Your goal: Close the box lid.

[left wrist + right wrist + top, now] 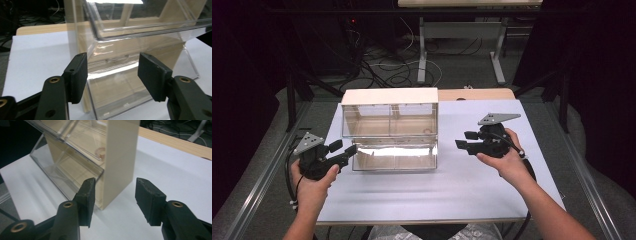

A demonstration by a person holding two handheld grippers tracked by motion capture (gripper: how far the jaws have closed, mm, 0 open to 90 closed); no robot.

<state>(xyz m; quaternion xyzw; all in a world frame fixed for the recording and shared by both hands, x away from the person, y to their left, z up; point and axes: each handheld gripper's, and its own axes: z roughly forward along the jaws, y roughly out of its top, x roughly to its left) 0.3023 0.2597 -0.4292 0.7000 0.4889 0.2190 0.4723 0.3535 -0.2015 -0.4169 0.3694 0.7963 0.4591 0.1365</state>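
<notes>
The table (492,195), covered in a white sheet, is taking up most of the high view, and a strip of bare wood is showing along its far edge. Near the middle of it, a little to the left, a two-tier clear bin cabinet (389,130) with a pale wooden frame is standing upright. Its lower clear drawer (394,156) is sitting forward of the upper one and catching a bright glare along its top edge. No brand, label or writing is readable anywhere on the cabinet, the sheet or the grippers.

The left gripper (343,152) is being held at the cabinet's lower left corner, jaws spread wide apart. In the left gripper view, the left gripper (112,75) is framing the drawer's clear front corner between its pads, though whether a pad is touching the plastic cannot be told.

The right gripper (464,140) is hovering just off the cabinet's right side, apart from it, also with jaws parted and nothing between them. In the right gripper view, the right gripper (115,198) is pointing at the cabinet's pale side panel (120,157).
</notes>
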